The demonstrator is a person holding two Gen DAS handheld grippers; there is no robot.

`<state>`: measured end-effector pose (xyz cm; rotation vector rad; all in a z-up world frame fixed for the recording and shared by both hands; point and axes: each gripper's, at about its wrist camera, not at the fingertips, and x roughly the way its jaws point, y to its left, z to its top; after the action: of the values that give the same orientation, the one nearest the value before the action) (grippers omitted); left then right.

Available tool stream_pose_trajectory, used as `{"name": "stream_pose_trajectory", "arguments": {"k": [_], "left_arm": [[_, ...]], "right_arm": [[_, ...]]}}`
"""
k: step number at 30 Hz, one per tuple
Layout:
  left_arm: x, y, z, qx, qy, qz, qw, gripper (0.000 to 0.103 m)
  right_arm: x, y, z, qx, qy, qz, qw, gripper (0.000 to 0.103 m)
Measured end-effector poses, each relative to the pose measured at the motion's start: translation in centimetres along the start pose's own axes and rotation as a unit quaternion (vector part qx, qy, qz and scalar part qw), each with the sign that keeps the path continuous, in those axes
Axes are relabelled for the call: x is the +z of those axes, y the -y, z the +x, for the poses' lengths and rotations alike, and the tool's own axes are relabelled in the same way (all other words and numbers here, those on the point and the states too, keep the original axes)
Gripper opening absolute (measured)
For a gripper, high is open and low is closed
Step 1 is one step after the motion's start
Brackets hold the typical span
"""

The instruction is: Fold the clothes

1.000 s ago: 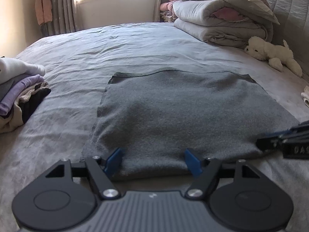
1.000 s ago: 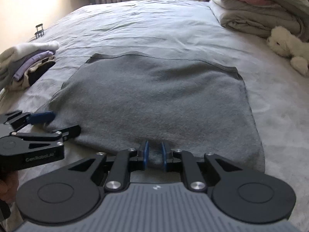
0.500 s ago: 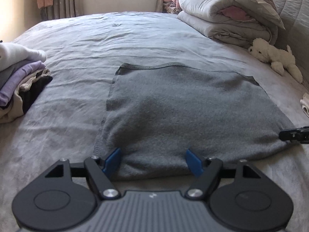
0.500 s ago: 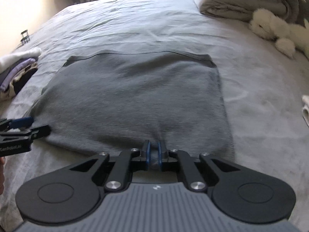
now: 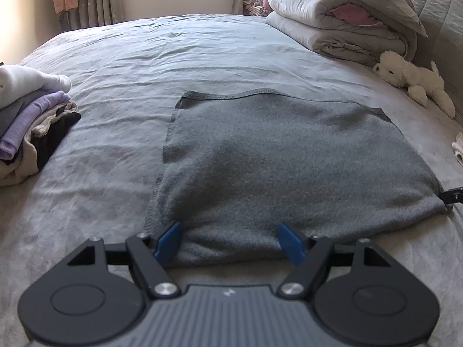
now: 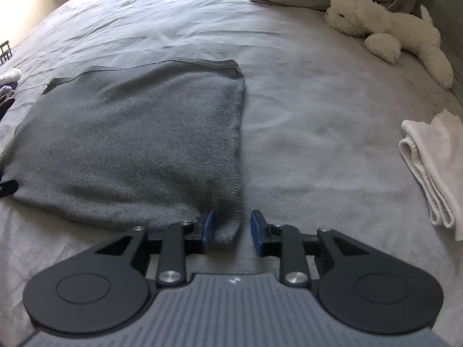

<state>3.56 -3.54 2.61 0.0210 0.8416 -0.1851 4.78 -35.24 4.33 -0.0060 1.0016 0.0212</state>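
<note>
Currently grey cloth [image 5: 289,156] flat mid-frame on bed [image 5: 173,52]. Left gripper [image 5: 230,241] agape at near edge; right gripper [image 6: 228,228] parted astride lower-centre corner. Mid-fold or fold finished: undecidable.

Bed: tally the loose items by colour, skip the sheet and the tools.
Grey: 2, the flat grey cloth and the folded duvets.
White: 2, the plush dog and the folded white cloth.
Mixed colours: 1, the stack of folded clothes.
Total: 5.
</note>
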Motion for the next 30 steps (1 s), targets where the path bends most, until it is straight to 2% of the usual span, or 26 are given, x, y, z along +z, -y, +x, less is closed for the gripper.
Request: {"name": "stream_pose_trajectory", "arguments": {"k": [2, 4, 8, 14, 18, 20, 21, 24, 27, 30], "left_arm": [[0.1, -0.1, 0.0, -0.002, -0.001, -0.001, 1.0000, 0.076], [0.3, -0.3, -0.2, -0.010, 0.002, -0.010, 0.9999, 0.077], [1.7, -1.6, -1.2, -0.031, 0.040, -0.044, 0.9977, 0.078], [3.5, -2.0, 1.1, -0.042, 0.077, -0.035, 0.9955, 0.081], [4.2, -1.7, 2.9, -0.026, 0.086, -0.013, 0.9958, 0.081], [4.2, -2.2, 4.1, 0.029, 0.074, -0.009, 0.9968, 0.082], [4.1, -2.8, 4.8, 0.041, 0.061, -0.014, 0.9972, 0.085], [4.1, -3.9, 5.0, 0.017, 0.058, -0.038, 0.9975, 0.085], [4.3, -3.7, 4.9, 0.023, 0.056, -0.036, 0.9975, 0.085], [4.4, -4.2, 4.8, 0.018, 0.054, -0.046, 0.9973, 0.085]], "right_arm": [[0.0, -0.1, -0.3, -0.007, 0.009, -0.003, 1.000, 0.030], [0.2, -0.5, -1.1, -0.024, 0.039, -0.012, 0.999, 0.030], [0.7, -1.8, -1.9, 0.013, 0.081, -0.009, 0.997, 0.030], [2.4, -5.1, -0.7, 0.051, 0.121, -0.007, 0.991, 0.030], [3.4, -6.9, 1.7, 0.051, 0.109, -0.026, 0.992, 0.032], [3.8, -7.7, 2.9, 0.051, 0.102, -0.035, 0.993, 0.033], [4.1, -8.1, 3.5, 0.051, 0.098, -0.039, 0.993, 0.033], [4.2, -6.9, 4.2, 0.060, 0.095, -0.031, 0.993, 0.034], [4.7, -5.1, 4.0, 0.051, 0.085, -0.002, 0.995, 0.032], [4.7, -3.6, 4.3, 0.065, 0.076, 0.017, 0.995, 0.016]]}}
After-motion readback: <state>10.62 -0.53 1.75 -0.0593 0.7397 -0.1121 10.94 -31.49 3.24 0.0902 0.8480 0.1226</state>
